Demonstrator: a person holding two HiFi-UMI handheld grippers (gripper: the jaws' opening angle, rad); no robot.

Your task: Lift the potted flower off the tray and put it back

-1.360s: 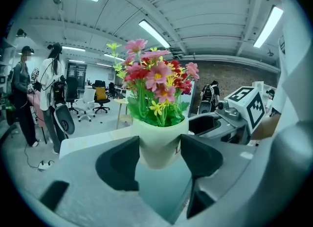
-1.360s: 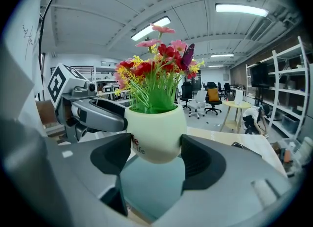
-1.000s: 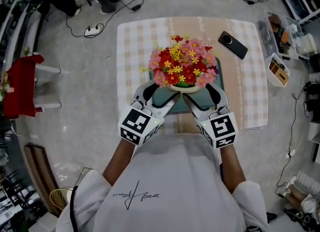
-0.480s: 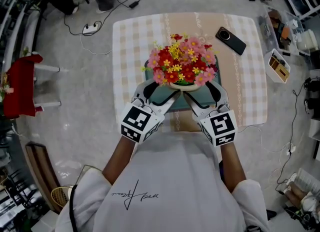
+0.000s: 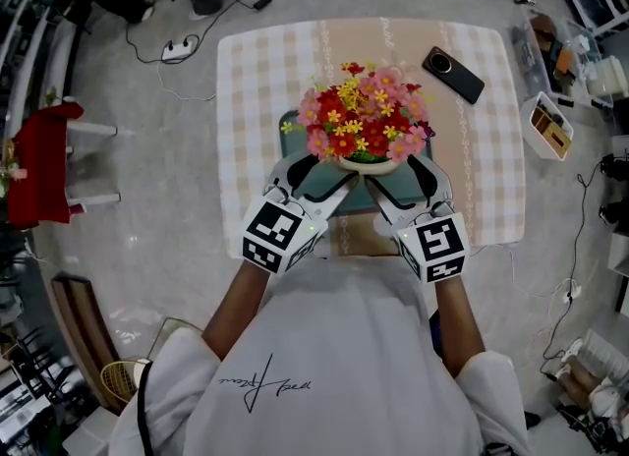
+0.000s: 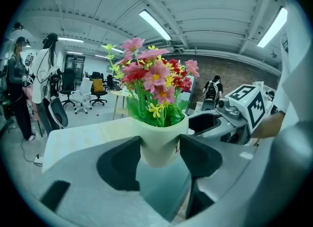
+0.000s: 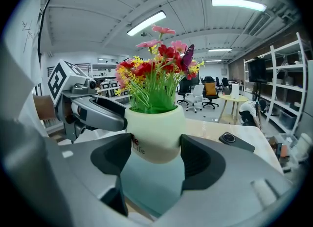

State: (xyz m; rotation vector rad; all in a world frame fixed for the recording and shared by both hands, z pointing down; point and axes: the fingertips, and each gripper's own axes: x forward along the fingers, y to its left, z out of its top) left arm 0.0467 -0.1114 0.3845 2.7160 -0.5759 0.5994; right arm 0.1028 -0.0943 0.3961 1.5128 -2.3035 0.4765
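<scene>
2 grippers work in an open workshop room with office chairs and shelving, over a checked table (image 5: 265, 81) carrying a teal tray (image 7: 151, 182). The potted flower (image 5: 366, 130) is upright and seems just clear of the tray, directly above it, so putting it back looks like a plain descent. The left gripper (image 6: 160, 152) and right gripper (image 7: 155, 155) are equally near, their fingers (image 6: 117, 165) clamped on the cream pot's sides.

The potted flower (image 5: 364, 128) has sunk closer to the tray (image 5: 356, 199)
</scene>
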